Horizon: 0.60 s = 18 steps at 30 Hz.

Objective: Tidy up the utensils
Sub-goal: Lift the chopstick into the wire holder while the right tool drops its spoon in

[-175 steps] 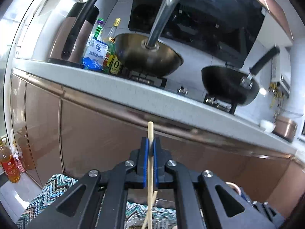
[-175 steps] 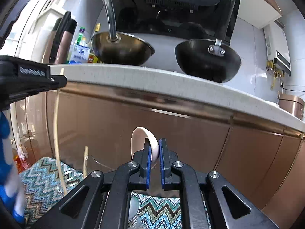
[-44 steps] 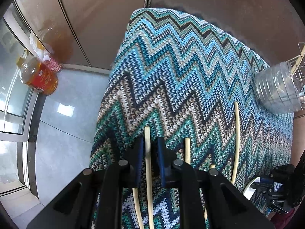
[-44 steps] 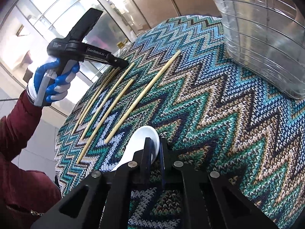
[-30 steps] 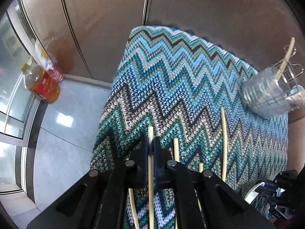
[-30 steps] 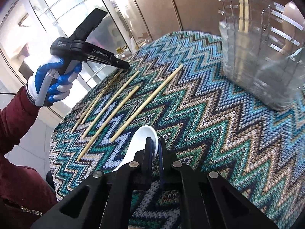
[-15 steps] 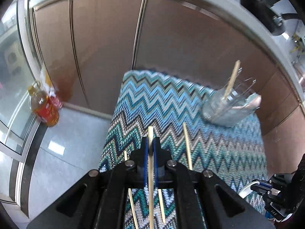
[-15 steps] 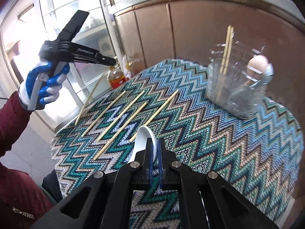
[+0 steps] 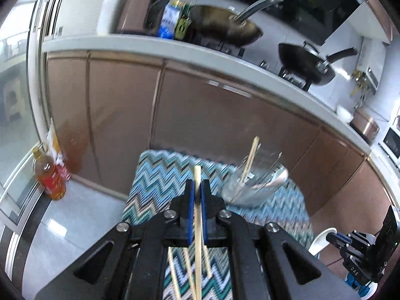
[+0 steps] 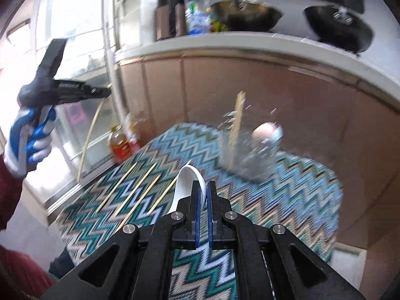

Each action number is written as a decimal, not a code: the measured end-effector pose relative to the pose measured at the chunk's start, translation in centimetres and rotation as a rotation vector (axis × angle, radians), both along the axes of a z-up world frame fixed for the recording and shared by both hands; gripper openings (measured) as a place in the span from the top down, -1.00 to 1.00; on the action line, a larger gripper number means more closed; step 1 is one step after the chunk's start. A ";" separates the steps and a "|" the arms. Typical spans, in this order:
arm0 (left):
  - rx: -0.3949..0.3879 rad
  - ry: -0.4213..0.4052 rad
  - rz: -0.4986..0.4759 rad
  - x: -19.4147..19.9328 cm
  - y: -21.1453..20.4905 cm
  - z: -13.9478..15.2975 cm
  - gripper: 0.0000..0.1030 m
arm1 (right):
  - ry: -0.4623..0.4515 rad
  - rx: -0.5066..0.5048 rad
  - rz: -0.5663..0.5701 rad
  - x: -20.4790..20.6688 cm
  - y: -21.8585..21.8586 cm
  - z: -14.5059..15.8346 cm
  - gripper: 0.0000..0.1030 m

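The left gripper (image 9: pixel 197 195) is clamped on a single chopstick (image 9: pixel 198 225), which runs up between the blue pads and pokes out a little past the tips. The right gripper (image 10: pixel 204 195) is closed on the handle of a white spoon (image 10: pixel 186 182), its bowl sticking out ahead and to the left of the pads. Both are held in the air above the tabletop (image 10: pixel 287 200), which is covered with a zigzag cloth.

On the cloth below, four more chopsticks (image 10: pixel 136 190) lie side by side, roughly parallel. Farther on, near the back of the tabletop, stands a clear holder (image 10: pixel 247 155) with a pair of chopsticks (image 10: pixel 236 127) upright in it and what looks like another spoon (image 10: pixel 267 131) leaning inside; both views are blurred there, so I can't be sure.

The likely trouble is at the drop. The chopstick is long and held near one end, so it can swing and strike the holder's rim or the sticks already inside. The holder looks light, and a knock from either gripper could tip it. The smooth spoon may also twist in so narrow a pinch.
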<state>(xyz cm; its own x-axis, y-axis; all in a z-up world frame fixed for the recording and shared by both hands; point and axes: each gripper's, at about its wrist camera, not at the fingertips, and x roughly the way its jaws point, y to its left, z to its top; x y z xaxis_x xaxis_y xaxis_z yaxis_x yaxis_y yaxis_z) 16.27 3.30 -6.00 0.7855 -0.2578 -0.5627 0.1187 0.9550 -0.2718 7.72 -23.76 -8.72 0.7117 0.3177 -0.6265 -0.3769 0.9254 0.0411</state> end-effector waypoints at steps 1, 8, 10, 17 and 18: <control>-0.004 -0.015 -0.002 0.2 -0.5 0.4 0.91 | -0.018 -0.002 -0.019 0.3 -0.3 0.5 0.92; -0.052 -0.158 -0.004 3.2 -4.4 4.1 0.91 | -0.194 -0.032 -0.174 4.5 -1.6 4.3 0.92; -0.072 -0.205 -0.006 4.6 -5.9 5.0 0.91 | -0.234 -0.037 -0.199 5.9 -1.8 5.1 0.92; -0.150 -0.279 -0.007 10.3 -10.6 5.6 0.91 | -0.350 -0.075 -0.277 12.1 -2.3 5.2 0.92; -0.154 -0.291 -0.005 11.1 -11.3 5.3 0.91 | -0.351 -0.078 -0.283 13.1 -2.4 4.9 0.92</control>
<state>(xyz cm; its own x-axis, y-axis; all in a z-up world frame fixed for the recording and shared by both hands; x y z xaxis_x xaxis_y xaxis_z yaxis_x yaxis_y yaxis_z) 27.35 -8.02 -0.67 0.9061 -0.3264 -0.2691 0.2167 0.9045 -0.3674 20.83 -26.13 -3.77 0.9371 0.0412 -0.3466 -0.0872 0.9892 -0.1181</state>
